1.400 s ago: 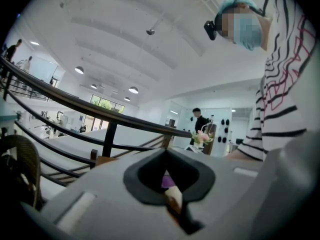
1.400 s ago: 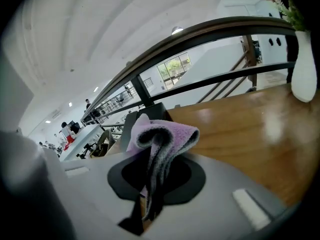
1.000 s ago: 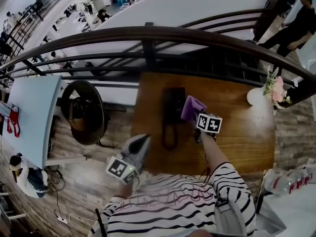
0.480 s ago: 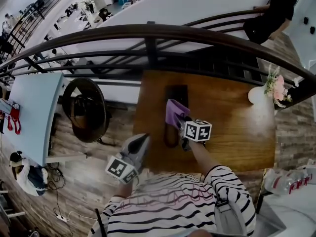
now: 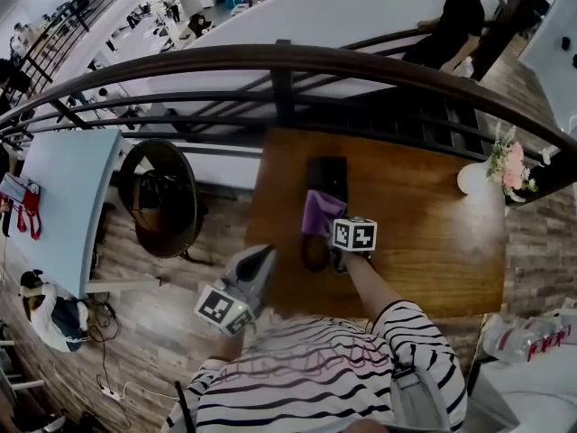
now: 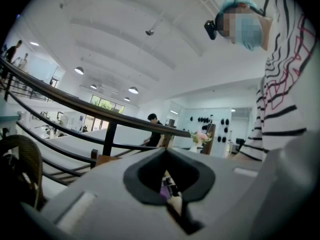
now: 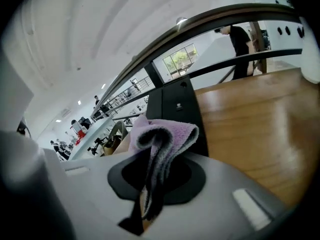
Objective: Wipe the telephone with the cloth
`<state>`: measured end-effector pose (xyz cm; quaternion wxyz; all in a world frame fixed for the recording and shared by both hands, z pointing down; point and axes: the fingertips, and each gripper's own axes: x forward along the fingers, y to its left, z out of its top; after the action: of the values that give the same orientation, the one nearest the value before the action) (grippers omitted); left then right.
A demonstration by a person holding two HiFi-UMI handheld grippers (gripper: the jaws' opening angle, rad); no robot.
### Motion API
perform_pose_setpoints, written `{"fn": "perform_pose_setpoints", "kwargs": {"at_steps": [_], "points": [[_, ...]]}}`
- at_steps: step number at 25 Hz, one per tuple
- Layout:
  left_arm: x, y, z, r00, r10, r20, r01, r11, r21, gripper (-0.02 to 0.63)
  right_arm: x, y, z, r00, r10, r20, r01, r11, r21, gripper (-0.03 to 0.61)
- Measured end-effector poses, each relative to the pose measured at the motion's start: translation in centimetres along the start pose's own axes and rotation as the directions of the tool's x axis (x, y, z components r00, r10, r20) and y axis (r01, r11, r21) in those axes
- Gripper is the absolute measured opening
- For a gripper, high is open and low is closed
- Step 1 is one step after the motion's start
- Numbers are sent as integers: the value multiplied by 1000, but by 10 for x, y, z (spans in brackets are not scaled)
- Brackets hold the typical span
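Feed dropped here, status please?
Right claw shut on cloth, over the telephone. Left claw shut, empty. Vase far off, path clear.

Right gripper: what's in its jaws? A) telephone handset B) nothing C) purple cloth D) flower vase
C: the right gripper view shows the right gripper shut on the folded purple cloth, with the black telephone on the wooden table behind it.

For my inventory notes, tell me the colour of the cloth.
Light purple, close to lilac. The cloth shows best in the right gripper view.
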<state>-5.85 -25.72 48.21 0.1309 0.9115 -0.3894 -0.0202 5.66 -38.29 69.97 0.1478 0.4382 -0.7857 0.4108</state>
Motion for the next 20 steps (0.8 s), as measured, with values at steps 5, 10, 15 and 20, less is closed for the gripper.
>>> {"fn": "perform_pose_setpoints", "kwargs": {"at_steps": [5,10,15,20], "points": [[10,-5,-3,1000,-20,-1,20,1000,-3,3,-23,-40,10,996,-79,29,78,997,17,37],[18,-6,-7,999,-41,-4,41,999,-2,3,-39,-71,16,989,-139,45,138,990,26,37],[23,-12,-2,999,-54,-1,54,999,-1,3,-55,-85,18,982,-179,54,177,983,52,37],[23,-14,-3,998,-64,-7,64,998,3,3,-63,-76,19,982,-170,81,166,984,60,37]]}}
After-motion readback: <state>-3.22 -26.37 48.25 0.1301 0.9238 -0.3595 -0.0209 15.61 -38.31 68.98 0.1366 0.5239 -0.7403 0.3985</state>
